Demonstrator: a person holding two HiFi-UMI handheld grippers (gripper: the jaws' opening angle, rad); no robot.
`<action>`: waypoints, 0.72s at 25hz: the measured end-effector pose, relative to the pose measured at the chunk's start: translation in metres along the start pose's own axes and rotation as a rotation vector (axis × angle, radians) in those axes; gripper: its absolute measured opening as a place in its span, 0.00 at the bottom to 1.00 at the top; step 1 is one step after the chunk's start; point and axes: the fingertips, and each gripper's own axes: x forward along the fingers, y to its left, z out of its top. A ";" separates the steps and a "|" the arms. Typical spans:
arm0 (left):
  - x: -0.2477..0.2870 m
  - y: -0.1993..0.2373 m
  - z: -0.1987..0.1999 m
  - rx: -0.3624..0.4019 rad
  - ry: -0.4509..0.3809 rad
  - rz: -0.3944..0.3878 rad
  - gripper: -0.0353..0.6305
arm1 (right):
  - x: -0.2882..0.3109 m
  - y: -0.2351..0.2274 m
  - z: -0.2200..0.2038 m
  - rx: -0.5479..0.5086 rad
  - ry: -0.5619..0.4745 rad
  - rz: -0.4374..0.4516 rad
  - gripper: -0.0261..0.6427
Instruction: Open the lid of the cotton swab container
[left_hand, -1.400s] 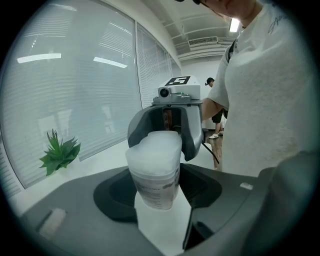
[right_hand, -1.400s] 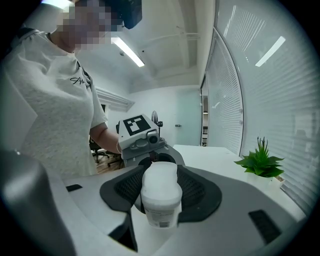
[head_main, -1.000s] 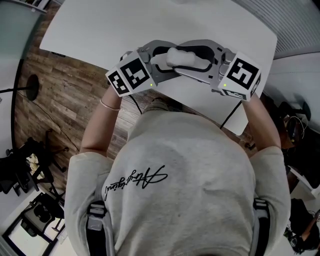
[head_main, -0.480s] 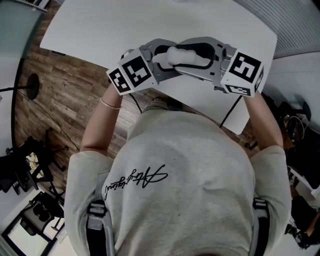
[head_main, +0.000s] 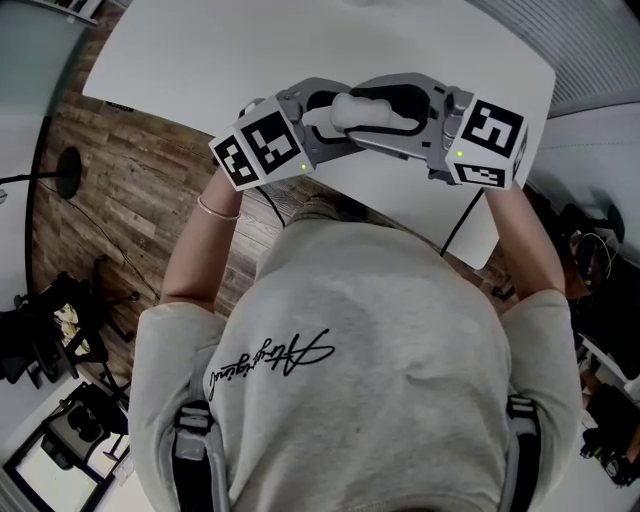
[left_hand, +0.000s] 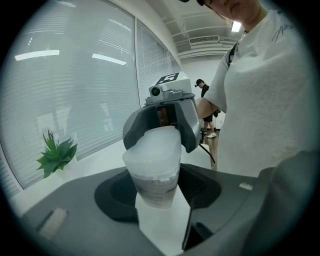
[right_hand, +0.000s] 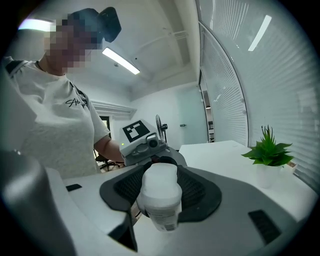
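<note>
Hardly anything has shifted over the last second: the right tool's cube has tipped a little up and outward, while both tools and what they carry sit where they were. Seen from the head, the white counter fills the frame from 10 to 2 o'clock, with wood floor at 9 o'clock. The person, in a pale shirt, takes up the lower half, both forearms reaching toward 12 o'clock. The left tool at 11 o'clock and the right tool at 1 o'clock point at each other. The container lies level between them at 12 o'clock, lifted over the counter's near edge. Each tool pinches one end of it: in the left gripper view its frosted body stands between the dark pads with the other tool's jaws closed round the far end, and the right gripper view shows the same from the opposite side. A small plant stands on the counter at 3 o'clock in the right gripper view.
</note>
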 end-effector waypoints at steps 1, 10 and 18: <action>0.000 0.000 0.000 -0.005 0.001 -0.004 0.40 | 0.000 0.000 0.000 0.000 -0.002 0.000 0.35; -0.001 -0.002 0.000 -0.035 0.000 -0.029 0.41 | -0.001 0.001 0.002 -0.034 -0.011 -0.027 0.36; -0.001 -0.007 -0.004 -0.037 0.018 -0.040 0.40 | -0.004 0.003 0.012 -0.079 -0.037 -0.080 0.34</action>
